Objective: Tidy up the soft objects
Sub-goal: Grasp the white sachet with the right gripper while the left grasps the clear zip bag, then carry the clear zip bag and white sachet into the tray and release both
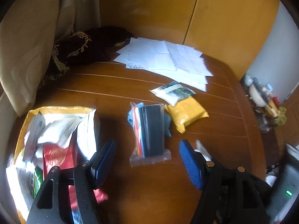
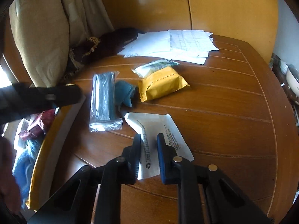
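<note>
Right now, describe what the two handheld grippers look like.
Both are alike. The left gripper has two black plastic arms with triangular cut-outs, round silver bolt heads at the pivots, and flat fingers faced with textured blue pads. The right gripper shows the same black frame, silver bolts and blue-padded fingers. No cables, markings or sleeves are visible.

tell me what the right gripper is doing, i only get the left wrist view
Observer: The right gripper is down on a flat white packet on the table, jaws narrow; whether it is pinched I cannot tell.
Operator: anything printed on it
Observer: Black text lines and a recycling symbol.
Operator: any cloth in the yellow container
Observer: Yes, a light blue cloth lies inside the yellow container, at its near end.
</note>
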The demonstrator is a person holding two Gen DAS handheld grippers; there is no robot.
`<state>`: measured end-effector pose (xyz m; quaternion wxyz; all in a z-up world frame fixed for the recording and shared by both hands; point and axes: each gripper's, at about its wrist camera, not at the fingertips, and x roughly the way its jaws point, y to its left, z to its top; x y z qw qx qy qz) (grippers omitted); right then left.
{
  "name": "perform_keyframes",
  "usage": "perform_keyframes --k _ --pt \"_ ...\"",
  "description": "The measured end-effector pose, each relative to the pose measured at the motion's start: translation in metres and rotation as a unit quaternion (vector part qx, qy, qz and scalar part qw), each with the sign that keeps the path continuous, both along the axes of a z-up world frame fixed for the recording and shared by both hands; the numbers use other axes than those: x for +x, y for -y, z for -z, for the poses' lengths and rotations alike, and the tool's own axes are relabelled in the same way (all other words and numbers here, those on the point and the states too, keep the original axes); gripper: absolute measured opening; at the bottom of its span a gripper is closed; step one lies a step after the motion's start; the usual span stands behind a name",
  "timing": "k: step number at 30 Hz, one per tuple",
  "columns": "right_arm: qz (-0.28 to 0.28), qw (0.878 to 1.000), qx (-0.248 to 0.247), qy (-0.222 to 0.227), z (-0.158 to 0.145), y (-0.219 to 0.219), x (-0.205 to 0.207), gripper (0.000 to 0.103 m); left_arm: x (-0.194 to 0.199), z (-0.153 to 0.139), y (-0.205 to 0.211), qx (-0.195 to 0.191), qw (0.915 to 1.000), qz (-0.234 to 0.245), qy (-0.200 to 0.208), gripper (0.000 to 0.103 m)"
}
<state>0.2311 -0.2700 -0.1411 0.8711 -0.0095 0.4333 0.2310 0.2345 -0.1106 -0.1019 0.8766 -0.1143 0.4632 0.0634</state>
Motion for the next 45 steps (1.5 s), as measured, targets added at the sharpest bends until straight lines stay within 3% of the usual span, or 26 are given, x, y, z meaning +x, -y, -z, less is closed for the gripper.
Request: perform_keyframes --k 6,7,10,13,19,27,36,41,45 --pt "0.042 0.997 0.06 -0.009 -0.009 0.025 0.007 0.012 0.035 0.031 0.01 0.021 0.9988 -0.011 -0.042 0.074" --pt "0.046 0.997 0.066 -0.011 -0.01 0.028 0.009 0.012 0.039 0.036 0.011 0.027 0.9985 -0.01 -0.047 0.07" --pt "0.05 0.995 0.082 -0.013 -0.011 0.033 0.011 0.012 0.045 0.047 0.012 0.036 0.9973 -0.015 -0.062 0.042" --pt "0.051 0.995 0.091 -0.012 -0.013 0.035 0.01 0.012 0.035 0.042 0.009 0.027 0.9983 -0.017 -0.049 0.039" --pt "0.047 0.994 0.102 -0.007 -0.016 0.036 0.008 0.012 -0.01 0.016 0.007 -0.008 0.9998 0.01 -0.017 0.039" --pt "0.01 0.994 0.106 0.016 -0.02 0.02 -0.003 0.012 -0.113 -0.033 -0.005 -0.074 0.9945 0.052 0.052 0.039" --pt "-0.036 0.994 0.092 0.042 -0.017 -0.006 -0.017 0.011 -0.194 -0.064 -0.078 -0.095 0.9919 0.007 0.085 0.039" --pt "-0.05 0.993 0.089 0.06 -0.023 -0.014 -0.026 0.011 -0.21 -0.053 -0.111 -0.085 0.9935 -0.018 0.074 0.039" --pt "-0.088 0.987 0.096 0.095 -0.051 -0.033 -0.052 0.011 -0.203 -0.032 -0.119 -0.083 0.9951 -0.015 0.051 0.039"
